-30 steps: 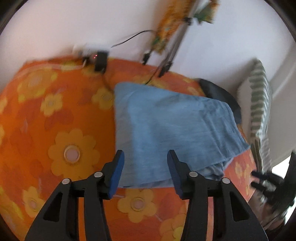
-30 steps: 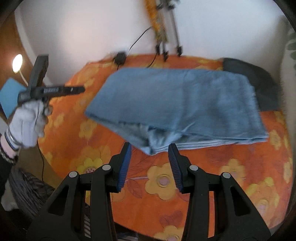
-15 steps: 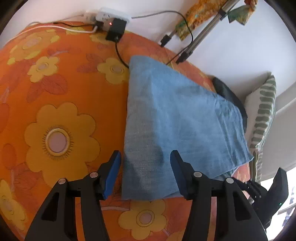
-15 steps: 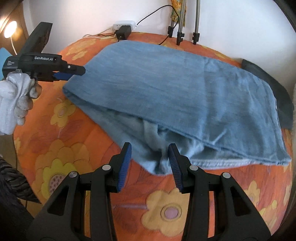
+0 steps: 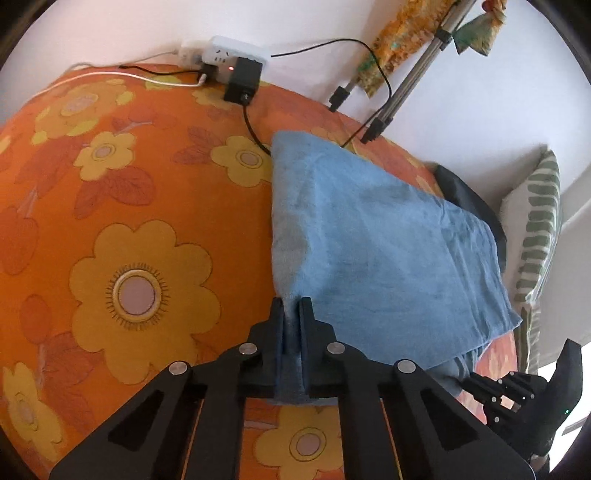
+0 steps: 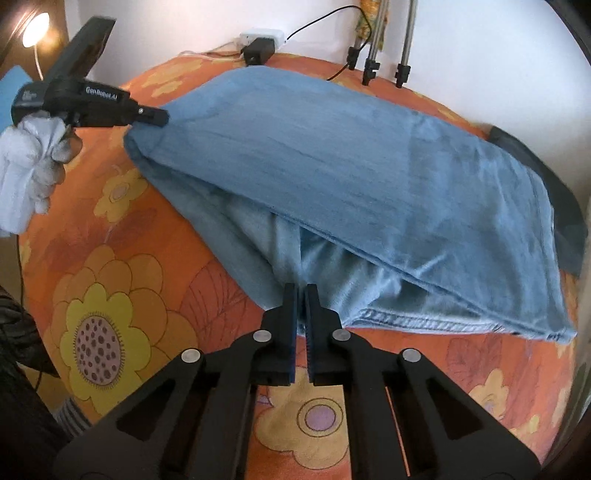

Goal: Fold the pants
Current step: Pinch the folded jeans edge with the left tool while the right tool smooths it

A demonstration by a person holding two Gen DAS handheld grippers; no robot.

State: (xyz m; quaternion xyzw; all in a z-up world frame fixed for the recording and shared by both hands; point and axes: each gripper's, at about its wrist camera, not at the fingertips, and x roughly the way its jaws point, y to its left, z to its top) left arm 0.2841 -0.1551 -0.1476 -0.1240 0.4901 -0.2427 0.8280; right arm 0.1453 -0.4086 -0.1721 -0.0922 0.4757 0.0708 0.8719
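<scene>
Both jaws closing on pants (image 6: 369,177), lamp (image 6: 35,24) (right view only)

white wall (image 6: 480,55), orange floral bedspread (image 5: 129,206), lit lamp (image 6: 35,24) at left, striped pillow (image 5: 535,229), tripod legs (image 6: 369,70)

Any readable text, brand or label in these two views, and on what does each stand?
"GenRobot.AI": white print on the side of the left gripper, seen from the right wrist view.
A small white logo at the rear of that same gripper body: too blurred to read.
The power strip and black adapter: no legible markings.
</scene>
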